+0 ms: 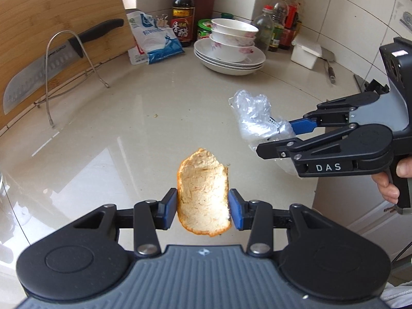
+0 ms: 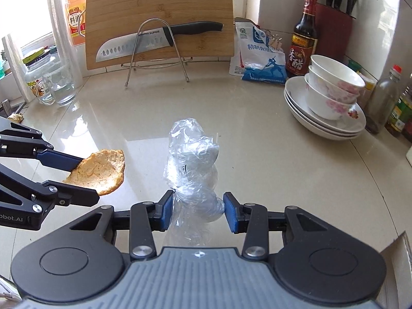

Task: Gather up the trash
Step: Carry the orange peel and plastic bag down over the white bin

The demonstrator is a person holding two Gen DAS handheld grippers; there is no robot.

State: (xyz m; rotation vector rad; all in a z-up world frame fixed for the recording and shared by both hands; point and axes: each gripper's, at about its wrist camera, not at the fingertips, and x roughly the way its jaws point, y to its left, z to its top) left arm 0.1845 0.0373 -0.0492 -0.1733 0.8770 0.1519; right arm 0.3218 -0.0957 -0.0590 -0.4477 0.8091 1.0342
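Pinching orange peel (image 1: 203,195) between left claw (image 1: 203,209) pads, crumpled plastic wrap (image 2: 194,170) clamped in right claw (image 2: 197,212).

knife block (image 2: 334,13) cut off, hand (image 1: 391,180) half hidden

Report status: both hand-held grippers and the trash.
Left hand-held gripper shut on orange peel. Right hand-held gripper shut on crumpled plastic wrap. Both lifted off counter.
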